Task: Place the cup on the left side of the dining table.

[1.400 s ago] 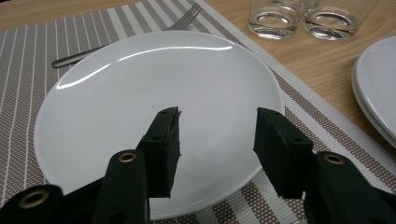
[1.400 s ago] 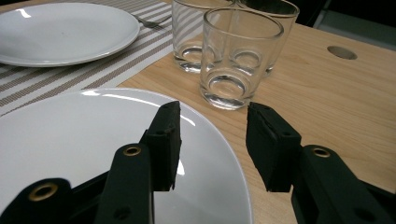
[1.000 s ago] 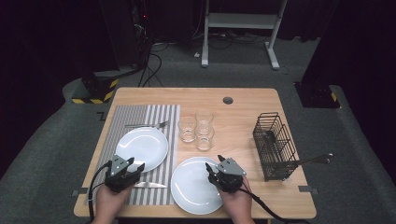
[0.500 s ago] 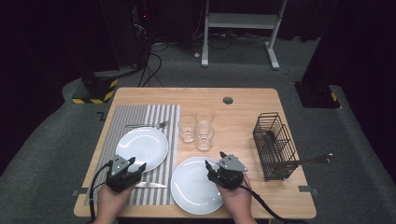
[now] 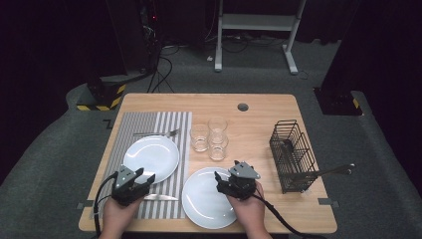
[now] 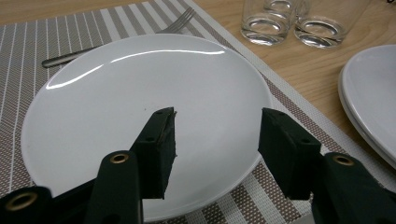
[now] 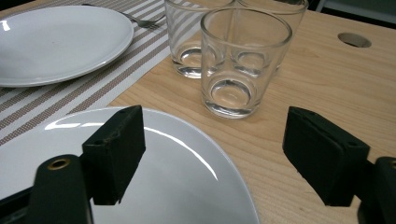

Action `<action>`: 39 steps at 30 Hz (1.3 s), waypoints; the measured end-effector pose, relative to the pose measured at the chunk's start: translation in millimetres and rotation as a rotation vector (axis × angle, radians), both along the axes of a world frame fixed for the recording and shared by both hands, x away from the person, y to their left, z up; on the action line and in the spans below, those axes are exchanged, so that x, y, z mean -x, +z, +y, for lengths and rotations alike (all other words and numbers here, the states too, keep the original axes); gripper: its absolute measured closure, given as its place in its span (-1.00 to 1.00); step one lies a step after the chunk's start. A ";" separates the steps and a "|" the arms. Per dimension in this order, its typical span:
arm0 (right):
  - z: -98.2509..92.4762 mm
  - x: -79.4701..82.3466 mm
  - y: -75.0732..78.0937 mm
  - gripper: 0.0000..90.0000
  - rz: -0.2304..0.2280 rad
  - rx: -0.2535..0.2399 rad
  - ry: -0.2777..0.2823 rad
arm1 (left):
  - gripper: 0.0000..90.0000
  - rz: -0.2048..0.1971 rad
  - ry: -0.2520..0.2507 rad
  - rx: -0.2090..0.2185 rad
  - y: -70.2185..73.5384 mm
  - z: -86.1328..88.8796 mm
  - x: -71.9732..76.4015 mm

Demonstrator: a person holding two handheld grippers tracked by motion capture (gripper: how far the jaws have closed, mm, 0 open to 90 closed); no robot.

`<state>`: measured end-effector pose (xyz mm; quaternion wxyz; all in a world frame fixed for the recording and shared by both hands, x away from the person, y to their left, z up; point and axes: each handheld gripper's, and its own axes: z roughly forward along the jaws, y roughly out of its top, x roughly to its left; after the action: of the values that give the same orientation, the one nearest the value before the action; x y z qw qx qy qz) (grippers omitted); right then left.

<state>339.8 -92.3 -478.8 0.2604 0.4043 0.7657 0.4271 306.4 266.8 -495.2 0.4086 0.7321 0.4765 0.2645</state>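
My left gripper [image 5: 145, 180] [image 6: 219, 116] hovers over the near rim of a white plate [image 5: 151, 157] [image 6: 140, 79] on the striped placemat [image 5: 149, 122]. Its jaws are open with nothing between them. My right gripper [image 5: 220, 182] [image 7: 212, 116] sits at the right rim of a second white plate [image 5: 206, 204] [image 7: 163, 182] on the bare wood. Its jaws have just been opening and now stand wide, empty, facing three empty glasses [image 5: 209, 137] [image 7: 243, 56].
A fork [image 5: 157, 133] [image 6: 116, 44] lies beyond the left plate and a knife [image 5: 159, 197] lies on the placemat near my left hand. A black wire basket [image 5: 292, 152] with a utensil handle [image 5: 328, 172] sticking out stands at the right. A cable hole [image 5: 243, 106] is at the back.
The right gripper has edged slightly forward over the near plate's rim. The left hand and the tableware have stayed put.
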 end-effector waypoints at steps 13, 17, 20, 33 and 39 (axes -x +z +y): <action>5.5 -19.1 3.6 -0.69 0.011 -0.028 -0.008 | 0.03 0.008 0.009 0.002 -1.6 6.0 -0.6; 7.2 -26.2 3.8 -0.69 0.013 -0.025 -0.008 | 0.01 0.014 -0.003 0.004 -1.7 5.7 -1.0; 9.0 -31.6 5.5 -0.69 0.014 -0.018 -0.005 | 0.00 0.025 -0.013 0.015 -1.3 5.6 -2.1; 9.0 -47.9 6.9 -0.69 0.009 -0.021 -0.024 | -0.02 0.020 -0.017 0.015 -0.4 10.5 -1.0; 10.9 -62.6 4.8 -0.69 0.032 -0.020 -0.033 | -0.02 0.019 -0.017 0.026 0.1 10.7 -2.4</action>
<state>402.4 -81.4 -474.0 0.2513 0.4262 0.7587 0.4238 308.8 277.5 -495.1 0.4158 0.7332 0.4775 0.2479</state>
